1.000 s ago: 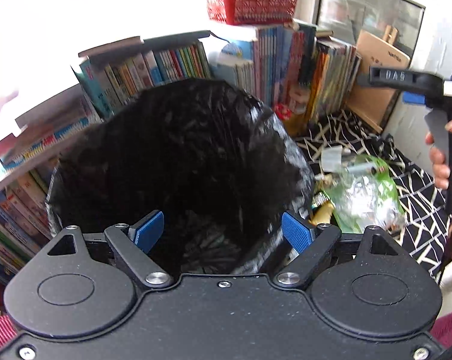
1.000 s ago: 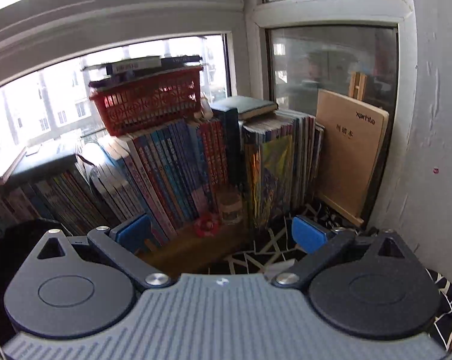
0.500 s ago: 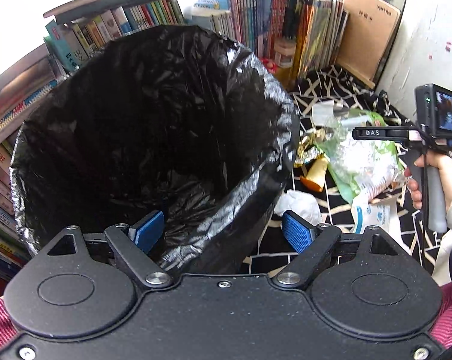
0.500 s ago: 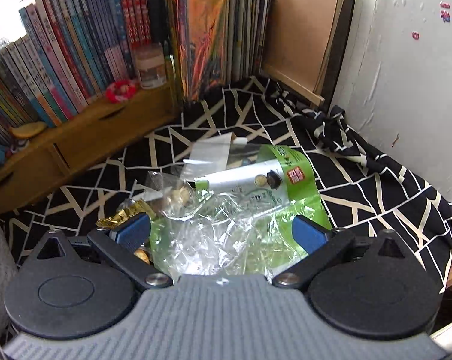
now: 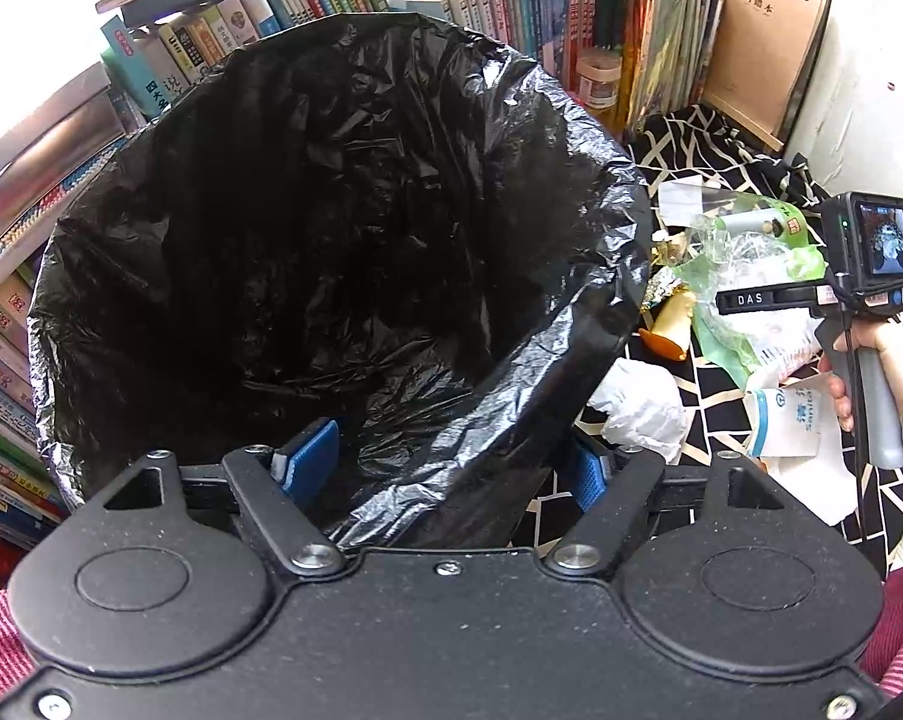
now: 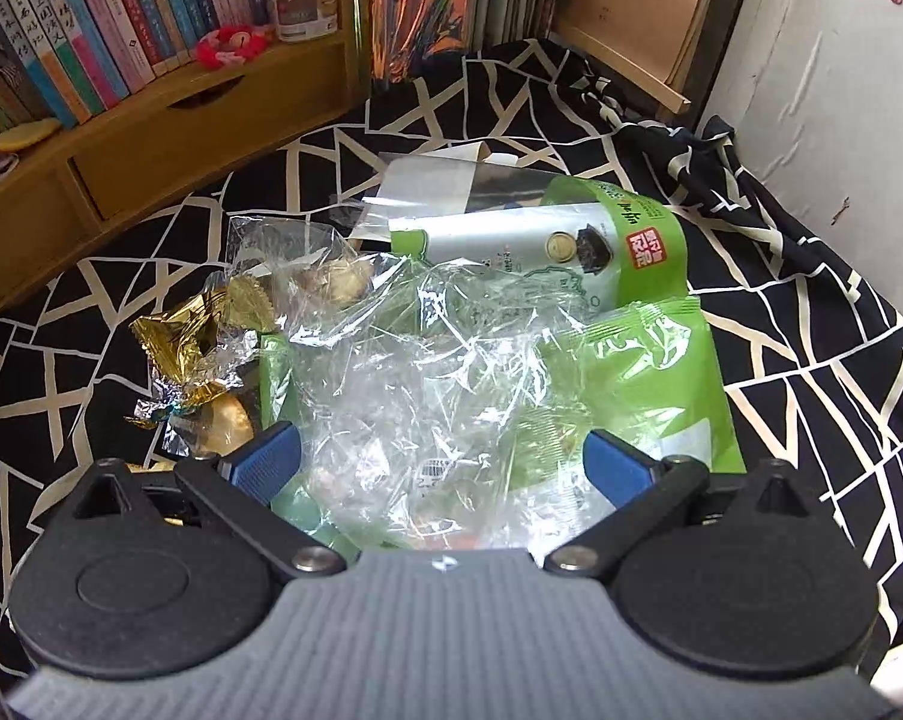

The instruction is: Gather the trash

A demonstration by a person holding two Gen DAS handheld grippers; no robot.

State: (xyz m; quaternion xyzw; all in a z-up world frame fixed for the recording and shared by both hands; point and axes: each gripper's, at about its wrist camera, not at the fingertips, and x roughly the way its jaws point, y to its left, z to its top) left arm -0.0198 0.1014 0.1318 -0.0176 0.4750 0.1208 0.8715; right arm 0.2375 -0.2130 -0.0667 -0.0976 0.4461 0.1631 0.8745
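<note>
The right gripper (image 6: 442, 468) hangs with fingers spread wide over the crumpled clear wrap (image 6: 427, 372) at frame centre — best to drop straight down and pinch a raised fold, not the flat green packet (image 6: 643, 354) beneath. The left gripper (image 5: 445, 462) straddles the near rim of the black-lined bin (image 5: 331, 228), fingers wide; whether they touch it, I cannot tell. Gold foil wrappers (image 6: 193, 330) lie at left; books (image 6: 79, 42) crowd the upper edge.
</note>
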